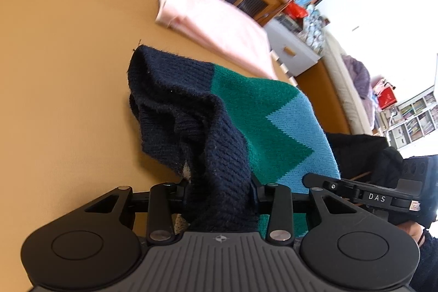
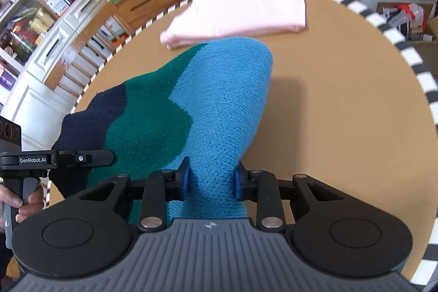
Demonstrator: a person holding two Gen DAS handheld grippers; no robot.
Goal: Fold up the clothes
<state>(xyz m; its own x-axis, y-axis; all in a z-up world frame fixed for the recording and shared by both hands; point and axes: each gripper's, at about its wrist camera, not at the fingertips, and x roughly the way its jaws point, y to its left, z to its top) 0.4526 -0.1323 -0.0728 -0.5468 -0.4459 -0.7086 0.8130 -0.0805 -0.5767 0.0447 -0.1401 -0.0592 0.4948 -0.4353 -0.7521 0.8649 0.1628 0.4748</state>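
Note:
A knitted sweater (image 1: 260,111) in navy, green and light blue zigzag bands hangs between both grippers, lifted over the round tan table (image 1: 68,73). My left gripper (image 1: 219,188) is shut on a bunched navy ribbed part, which hides its fingertips. In the right wrist view the sweater (image 2: 219,100) drapes away from me toward the table (image 2: 342,100). There my right gripper (image 2: 212,177) is shut on the light blue part, with the blue pads (image 2: 184,177) pressing into the knit from both sides.
A folded pink garment (image 1: 213,21) lies at the far side of the table, also visible in the right wrist view (image 2: 246,10). The table edge (image 2: 410,56) is striped black and white. Wooden railings, shelves and cluttered cabinets surround it. A hand (image 2: 27,203) holds the left tool's handle.

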